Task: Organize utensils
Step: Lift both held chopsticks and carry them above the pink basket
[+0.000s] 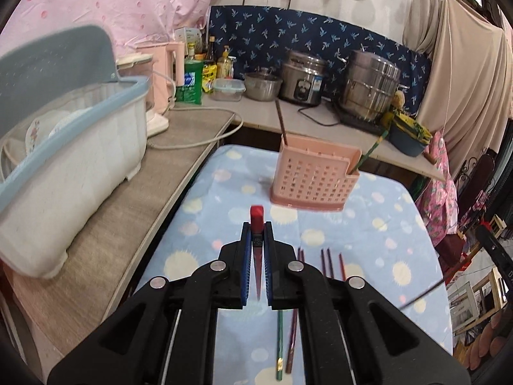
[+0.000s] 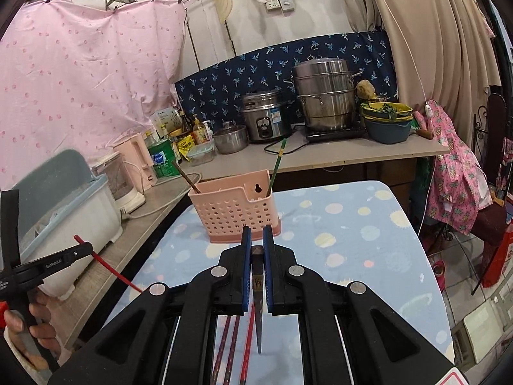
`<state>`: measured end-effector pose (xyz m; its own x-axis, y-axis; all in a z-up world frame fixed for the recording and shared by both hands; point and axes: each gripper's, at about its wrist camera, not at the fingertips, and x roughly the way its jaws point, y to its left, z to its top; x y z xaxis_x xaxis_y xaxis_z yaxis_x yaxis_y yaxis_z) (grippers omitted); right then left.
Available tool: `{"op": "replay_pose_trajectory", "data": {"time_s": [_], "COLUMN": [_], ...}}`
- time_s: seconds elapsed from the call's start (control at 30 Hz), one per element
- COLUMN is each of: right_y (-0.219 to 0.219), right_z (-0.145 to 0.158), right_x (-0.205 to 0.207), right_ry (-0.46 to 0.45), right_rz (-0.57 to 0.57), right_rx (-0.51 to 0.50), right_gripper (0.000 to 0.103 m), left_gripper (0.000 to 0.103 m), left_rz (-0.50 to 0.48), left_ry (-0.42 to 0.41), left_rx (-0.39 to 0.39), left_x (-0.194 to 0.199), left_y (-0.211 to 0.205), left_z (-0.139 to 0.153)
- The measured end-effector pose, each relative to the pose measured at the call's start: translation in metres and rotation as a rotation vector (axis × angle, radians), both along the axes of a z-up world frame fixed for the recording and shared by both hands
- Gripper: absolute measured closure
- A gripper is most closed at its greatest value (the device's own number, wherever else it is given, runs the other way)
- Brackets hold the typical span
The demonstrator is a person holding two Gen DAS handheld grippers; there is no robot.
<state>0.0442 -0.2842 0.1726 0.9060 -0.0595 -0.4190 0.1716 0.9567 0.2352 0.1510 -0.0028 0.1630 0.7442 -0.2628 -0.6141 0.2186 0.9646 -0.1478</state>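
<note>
A pink perforated utensil holder [image 1: 312, 176] stands on the blue dotted tablecloth [image 1: 368, 224], with a brown chopstick [image 1: 282, 122] at its left and a green one [image 1: 368, 154] at its right; it also shows in the right wrist view [image 2: 234, 208]. My left gripper [image 1: 257, 227] is shut on a red chopstick [image 1: 257, 215], held above the cloth short of the holder. My right gripper [image 2: 257, 234] is shut on a dark chopstick [image 2: 257, 276], also short of the holder. Several loose chopsticks [image 1: 327, 263] lie on the cloth below; more loose chopsticks [image 2: 231, 337] show in the right wrist view.
A white dish rack [image 1: 64, 147] with plates sits on the counter at left, with a pink kettle [image 1: 170, 67] and bottles behind. A rice cooker [image 1: 304, 80], steel pots [image 1: 372, 86] and bowls [image 1: 407, 134] stand on the back counter. The other hand's gripper [image 2: 48, 266] shows at left in the right wrist view.
</note>
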Motion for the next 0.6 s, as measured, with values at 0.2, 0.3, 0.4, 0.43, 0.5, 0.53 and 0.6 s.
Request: {"op": "replay_pose_trajectory", "data": {"time_s": [0.2,0.3,0.4,0.43,0.5,0.53,0.6], "right_y": [-0.011,-0.017,-0.026,-0.028,-0.032,-0.034,-0.035], "right_z": [0.033,0.054,0.078,0.087,0.101,0.106,0.116], "right_x": [0.031,0.053,0.08,0.092,0.113,0.123,0.144], "right_ry": [-0.061,-0.108,-0.167,-0.189,-0.214,-0.225,-0.244], "right_rz": [0.011,0.012,0.019,0.02,0.02,0.021,0.014], "right_rx": [0.011,0.024,0.051,0.059,0.073,0.081,0.085], "right_gripper": [0.096,0.096,0.096,0.096,0.096,0.096,0.096], "left_gripper": [0.096,0.096,0.096,0.096,0.096,0.096,0.096], "left_rz": [-0.015,-0.012,-0.008,-0.008,-0.005,0.001,0.005], "left_ry": [-0.038,-0.081,-0.145,-0.16,-0.192,-0.211,-0.243], "left_rx": [-0.041,-0.057,-0.09,-0.102,-0.124,-0.134,-0.151], "left_x": [0.034,0.048,0.067,0.074,0.087,0.095,0.11], "left_y": [-0.017,-0.026,-0.037,-0.041,-0.048,-0.052,-0.059], "left_z": [0.039,0.06,0.09,0.098,0.113,0.121,0.133]}}
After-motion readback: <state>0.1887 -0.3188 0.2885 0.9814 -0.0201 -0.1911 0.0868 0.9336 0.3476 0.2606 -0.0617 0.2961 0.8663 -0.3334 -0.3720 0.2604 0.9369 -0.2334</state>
